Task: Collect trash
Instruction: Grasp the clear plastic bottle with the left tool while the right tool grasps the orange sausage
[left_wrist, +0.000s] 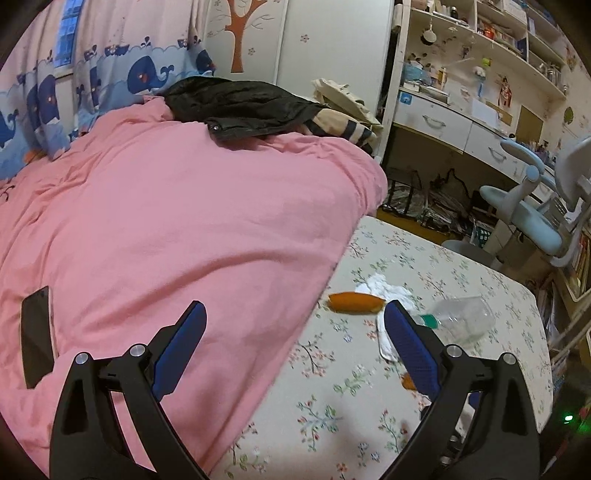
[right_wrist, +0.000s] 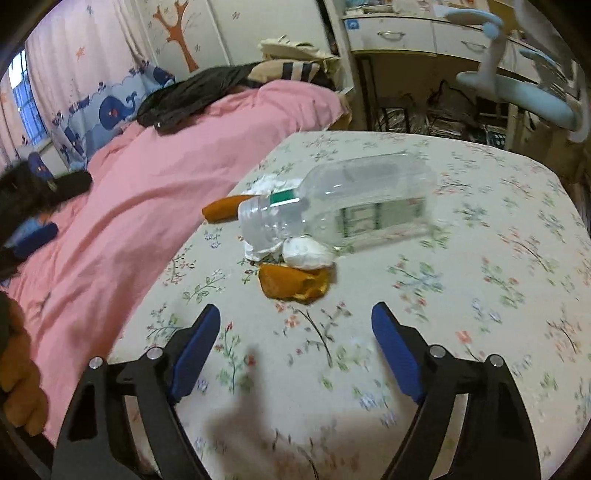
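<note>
Bedroom scene, seen from two handheld grippers above a bed.

Left gripper (left_wrist: 295, 317): jaws spread wide, holding nothing, hovering over the edge where a pink duvet (left_wrist: 177, 229) meets a floral sheet (left_wrist: 424, 369). Right gripper (right_wrist: 295, 317): jaws likewise spread wide and empty, low over the floral sheet (right_wrist: 480, 295), pointed at the trash just ahead.

Trash gathered in one small cluster on the floral sheet, near the duvet's edge:
- Clear plastic bottle (right_wrist: 351, 203) lying on its side, green band at the neck, mouth towards the duvet.
- Crumpled white tissue (right_wrist: 308, 253) touching the bottle's near side, more white tissue (right_wrist: 273, 182) behind the neck.
- Orange peel (right_wrist: 291, 282) just in front of the tissue, closest to the right gripper.
- A second, longer orange piece (right_wrist: 221, 210) beside the duvet's edge, just left of the bottle's mouth.

Same cluster in the left view: bottle (left_wrist: 461, 319), tissue (left_wrist: 384, 288), long orange piece (left_wrist: 354, 302), partly hidden behind the left gripper's right finger.

Elsewhere: dark phone (left_wrist: 37, 336) flat on the duvet at far left, black jacket (left_wrist: 236, 103) piled at the far end of the bed, whale-print curtain (left_wrist: 110, 74) behind, pale blue desk chair (left_wrist: 535, 214) and a cluttered desk with shelves (left_wrist: 480, 74) at right.
</note>
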